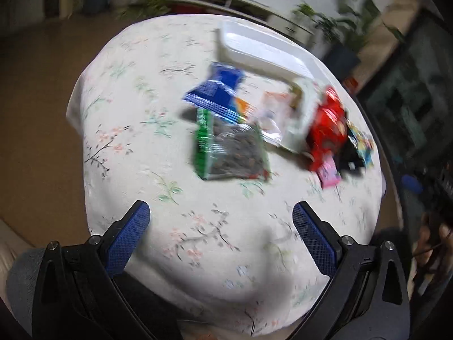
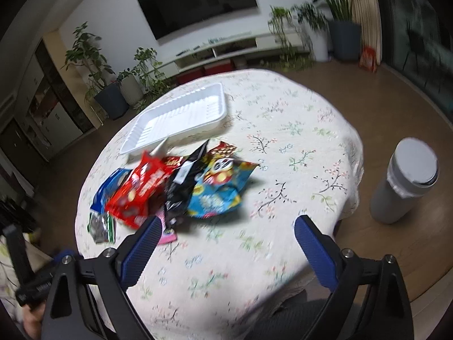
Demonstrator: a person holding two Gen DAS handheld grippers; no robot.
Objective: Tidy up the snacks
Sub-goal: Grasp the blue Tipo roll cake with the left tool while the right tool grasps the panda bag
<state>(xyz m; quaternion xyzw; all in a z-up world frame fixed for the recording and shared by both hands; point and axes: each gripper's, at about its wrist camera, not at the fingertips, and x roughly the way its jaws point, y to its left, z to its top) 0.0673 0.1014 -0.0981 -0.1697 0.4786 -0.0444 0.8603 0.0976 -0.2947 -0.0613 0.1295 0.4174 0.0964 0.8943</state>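
Observation:
A pile of snack packets lies on a round table with a floral cloth (image 1: pixel 158 147). In the left wrist view I see a green packet of dark seeds (image 1: pixel 229 150), a blue packet (image 1: pixel 215 90), a red packet (image 1: pixel 325 133) and a pink one (image 1: pixel 329 174). A white tray (image 1: pixel 263 53) sits behind them. My left gripper (image 1: pixel 220 218) is open and empty, short of the green packet. In the right wrist view the red packet (image 2: pixel 141 189), a black packet (image 2: pixel 181 187), a light-blue packet (image 2: pixel 220 189) and the tray (image 2: pixel 181 116) show. My right gripper (image 2: pixel 226 226) is open and empty, near the pile.
A grey cylindrical bin (image 2: pixel 405 181) stands on the floor right of the table. Potted plants (image 2: pixel 110 90) and a low white shelf (image 2: pixel 226 48) line the far wall under a dark screen (image 2: pixel 198 0). The table's cloth (image 2: pixel 297 130) is bare to the right of the pile.

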